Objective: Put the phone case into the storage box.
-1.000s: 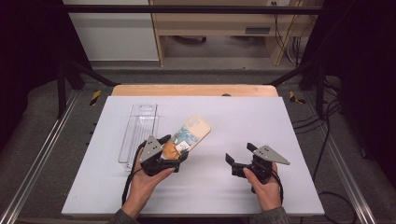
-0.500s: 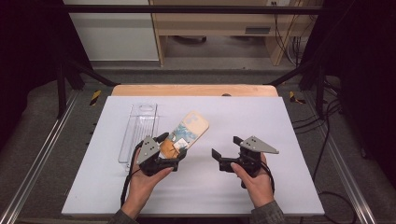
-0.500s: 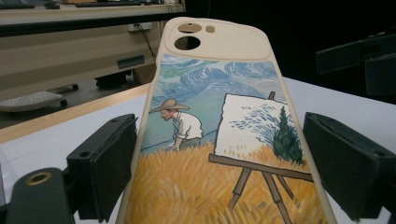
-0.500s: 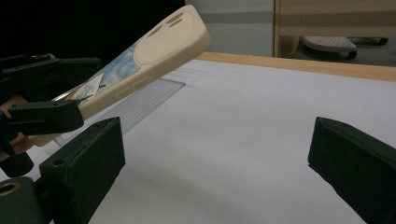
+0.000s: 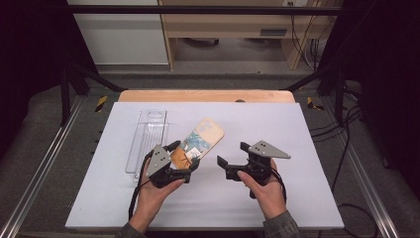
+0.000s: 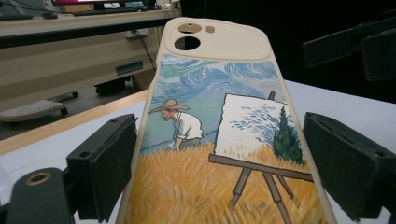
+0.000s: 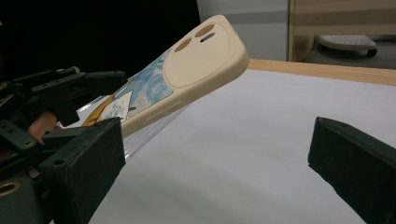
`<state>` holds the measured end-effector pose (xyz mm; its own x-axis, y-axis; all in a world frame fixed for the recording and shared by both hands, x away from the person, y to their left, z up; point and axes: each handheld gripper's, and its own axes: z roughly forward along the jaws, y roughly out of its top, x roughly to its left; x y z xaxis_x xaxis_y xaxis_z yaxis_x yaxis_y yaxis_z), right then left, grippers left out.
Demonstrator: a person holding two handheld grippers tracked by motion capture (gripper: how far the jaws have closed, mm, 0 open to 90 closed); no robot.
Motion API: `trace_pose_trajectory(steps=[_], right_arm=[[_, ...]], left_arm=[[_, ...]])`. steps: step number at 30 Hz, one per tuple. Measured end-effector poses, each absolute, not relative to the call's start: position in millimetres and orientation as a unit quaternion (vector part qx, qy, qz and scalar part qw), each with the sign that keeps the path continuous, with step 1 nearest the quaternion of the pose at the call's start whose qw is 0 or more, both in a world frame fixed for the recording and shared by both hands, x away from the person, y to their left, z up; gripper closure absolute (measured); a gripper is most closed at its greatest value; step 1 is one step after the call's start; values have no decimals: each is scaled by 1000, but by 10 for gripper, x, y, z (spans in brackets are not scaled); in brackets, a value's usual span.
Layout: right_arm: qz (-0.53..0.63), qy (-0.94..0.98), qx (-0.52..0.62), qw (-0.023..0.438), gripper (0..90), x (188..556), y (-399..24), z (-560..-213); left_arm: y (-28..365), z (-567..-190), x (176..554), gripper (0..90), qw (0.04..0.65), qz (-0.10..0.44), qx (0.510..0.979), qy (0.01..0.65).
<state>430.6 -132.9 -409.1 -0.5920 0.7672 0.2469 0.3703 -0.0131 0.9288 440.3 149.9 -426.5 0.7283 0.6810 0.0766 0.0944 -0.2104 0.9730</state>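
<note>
A cream phone case (image 5: 200,141) printed with a painter in a wheat field is held tilted up off the white table. My left gripper (image 5: 184,154) is shut on its lower end. In the left gripper view the two pads (image 6: 105,163) press the sides of the phone case (image 6: 219,130), camera cut-outs at the far end. My right gripper (image 5: 232,153) is open just right of the case, jaws pointing left toward it. In the right gripper view the phone case (image 7: 196,60) rises above and left of the wide-apart jaws of the right gripper (image 7: 219,163).
A clear plastic package shell (image 5: 148,139) lies flat on the table to the left of the case. A wooden strip (image 5: 205,95) runs along the far edge of the white table sheet (image 5: 277,124). Cables (image 5: 341,163) trail off the right side.
My right gripper has moved left toward the case and turned its jaws at it. The left gripper has kept its hold, with the case tilted a little higher.
</note>
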Motion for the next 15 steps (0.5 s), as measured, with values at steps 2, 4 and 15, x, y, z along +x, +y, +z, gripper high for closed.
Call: trace_pose_trajectory(steps=[2, 4, 15], right_arm=[[574, 685, 415, 169, 39, 4314, -1294, -4094], [575, 686, 413, 167, 39, 4325, -1273, -4092], [575, 690, 408, 163, 39, 4383, -1153, -4049]], left_arm=[[1495, -4263, 4401, 118, 571, 257, 734, 263], [1491, -4264, 4400, 118, 571, 257, 734, 262], [1492, -4248, 4395, 117, 575, 257, 732, 261]])
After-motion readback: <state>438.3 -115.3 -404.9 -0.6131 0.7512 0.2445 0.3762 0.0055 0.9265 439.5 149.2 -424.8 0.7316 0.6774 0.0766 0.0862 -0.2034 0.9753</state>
